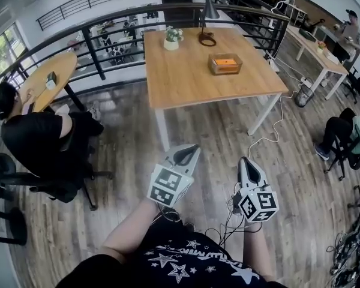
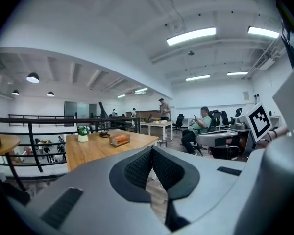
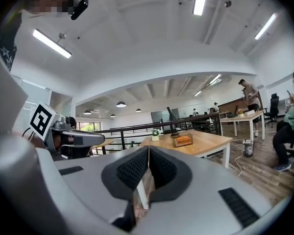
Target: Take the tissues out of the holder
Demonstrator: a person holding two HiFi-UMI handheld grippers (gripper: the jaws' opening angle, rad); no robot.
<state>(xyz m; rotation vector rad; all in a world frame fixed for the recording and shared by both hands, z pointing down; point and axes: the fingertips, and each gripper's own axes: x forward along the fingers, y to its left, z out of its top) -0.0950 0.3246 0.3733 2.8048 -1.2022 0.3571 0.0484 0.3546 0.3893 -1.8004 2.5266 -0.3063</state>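
A wooden worktop (image 1: 186,80) stands far off on a wood floor (image 1: 216,138), beside a black railing (image 1: 93,54). The tissue holder (image 1: 224,63) sits on its right side. The left gripper (image 1: 188,153) and right gripper (image 1: 246,162) are near, jaws clenched on nothing. Only the gripper views show ceiling lights (image 2: 191,35).

Clear tissue holder (image 1: 225,63) on table (image 1: 186,80)
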